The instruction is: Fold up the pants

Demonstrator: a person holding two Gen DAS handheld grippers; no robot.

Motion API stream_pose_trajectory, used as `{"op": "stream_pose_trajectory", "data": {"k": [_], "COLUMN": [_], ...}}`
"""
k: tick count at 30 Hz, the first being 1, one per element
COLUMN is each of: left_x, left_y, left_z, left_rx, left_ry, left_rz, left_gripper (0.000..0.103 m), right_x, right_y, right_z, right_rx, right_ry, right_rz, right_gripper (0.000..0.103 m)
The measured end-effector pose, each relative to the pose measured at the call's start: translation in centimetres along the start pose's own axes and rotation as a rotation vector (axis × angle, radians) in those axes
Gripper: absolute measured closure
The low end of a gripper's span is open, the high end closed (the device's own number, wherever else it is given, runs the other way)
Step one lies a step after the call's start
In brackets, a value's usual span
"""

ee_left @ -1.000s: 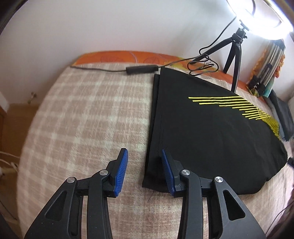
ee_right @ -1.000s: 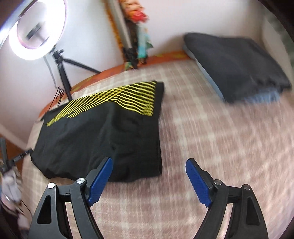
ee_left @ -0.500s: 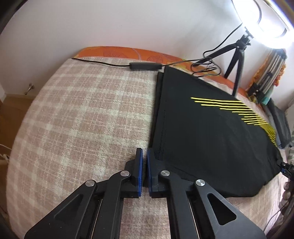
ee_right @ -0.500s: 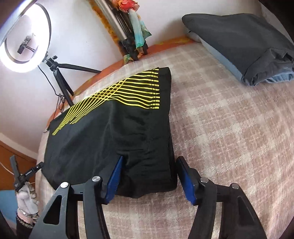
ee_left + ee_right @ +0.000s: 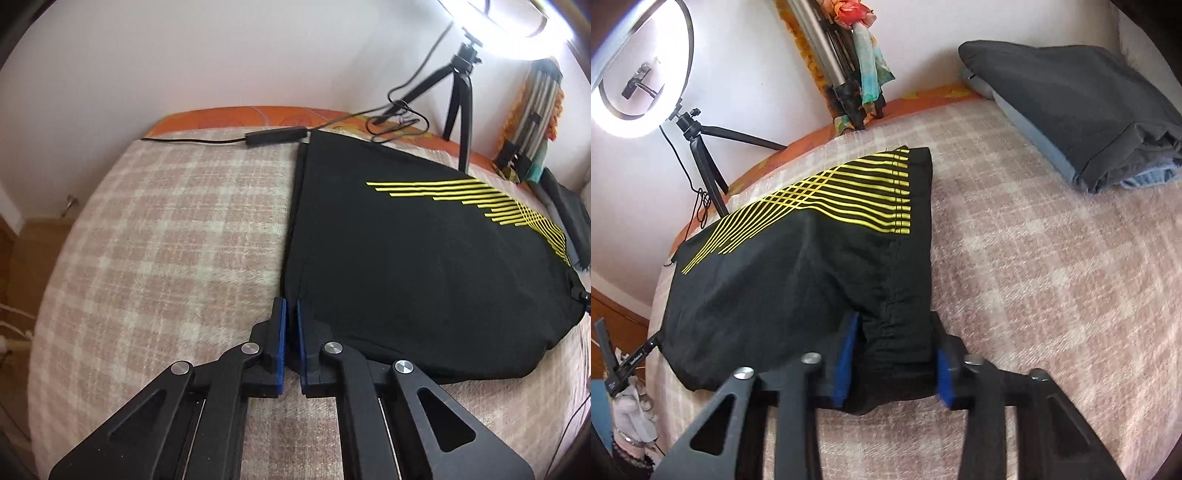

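A bed (image 5: 1052, 258) covered in a pink-and-cream checked blanket fills both views, and every place below is given relative to it. The black pants (image 5: 424, 258) with yellow stripes are spread flat on the bed's middle, their far edge near the orange strip at the bed's wall side. A pile of folded dark clothes (image 5: 1071, 103) is seen at the bed's far right corner in the right wrist view, well apart from the pants. A lit ring light (image 5: 635, 74) on a black tripod (image 5: 461, 96) stands at the bed's wall edge behind the pants, and a black cable with an inline box (image 5: 277, 136) lies along that same edge.

At the bed's near side, the left gripper (image 5: 290, 321) is set on the near left corner of the pants; its jaws are drawn together on the thin edge of the cloth. The right gripper (image 5: 894, 350) is set on the near right corner; its jaws have just been closing, and a bunched fold of the black cloth is pressed between the blue pads (image 5: 846, 354).
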State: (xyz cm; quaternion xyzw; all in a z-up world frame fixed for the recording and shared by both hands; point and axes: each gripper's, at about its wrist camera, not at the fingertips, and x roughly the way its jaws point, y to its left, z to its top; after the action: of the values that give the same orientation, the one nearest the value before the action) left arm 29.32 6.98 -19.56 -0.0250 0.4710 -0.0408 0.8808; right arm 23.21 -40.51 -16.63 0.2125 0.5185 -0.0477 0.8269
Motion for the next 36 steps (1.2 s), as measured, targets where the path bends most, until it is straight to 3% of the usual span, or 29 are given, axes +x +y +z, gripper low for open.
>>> {"op": "stream_pose_trajectory", "data": {"k": [2,5,9,14,19,23,30,32,34,36], "left_x": [-0.2,-0.5,-1.4,-4.2,-5.1,-4.2,-4.8,-4.9,-4.9,-4.9], "left_y": [0.3,0.2,0.6,0.5,-1.1,-2.3,-1.8,-1.6,-1.6,-2.1], "left_z": [-0.3,-0.6,-0.6,-0.1,0.2,0.1,0.3,0.2,0.3,0.3], "left_rx": [-0.01,0.013,-0.002,0.002,0.034,0.069,0.041,0.033,0.036,0.048], "left_ry": [0.0,-0.014,-0.014,-0.098,-0.136,-0.096,-0.107,-0.105,-0.105,-0.108], "left_rz": [0.013,0.032,0.068,0.089,0.038,-0.012,-0.05,-0.06,-0.065,-0.073], "left_gripper": [0.099,0.095,0.082,0.082,0.082,0.082,0.082,0.082,0.082,0.082], "right_x": [-0.3,-0.4,-1.1,-3.7,-4.7,-2.4,2.0,2.9,3.9,4.7], "right_y": [-0.2,0.3,1.5,3.0,6.6,10.7,16.0,17.2,18.1,18.5], "right_z": [0.3,0.9,0.7,-1.5,-4.9,-6.8,-7.4,-7.5,-7.6,-7.6], "right_rx": [0.0,-0.04,-0.107,-0.128,-0.182,-0.221,-0.264,-0.278,-0.298,-0.301], "right_ry": [-0.021,-0.042,-0.052,-0.069,-0.035,0.091,0.142,0.154,0.169,0.173], "right_rz": [0.012,0.009,-0.045,-0.04,0.089,0.292,0.373,0.384,0.385,0.384], "right_gripper": [0.078,0.077,0.044,0.039,0.039,0.04,0.042,0.046,0.061,0.064]}}
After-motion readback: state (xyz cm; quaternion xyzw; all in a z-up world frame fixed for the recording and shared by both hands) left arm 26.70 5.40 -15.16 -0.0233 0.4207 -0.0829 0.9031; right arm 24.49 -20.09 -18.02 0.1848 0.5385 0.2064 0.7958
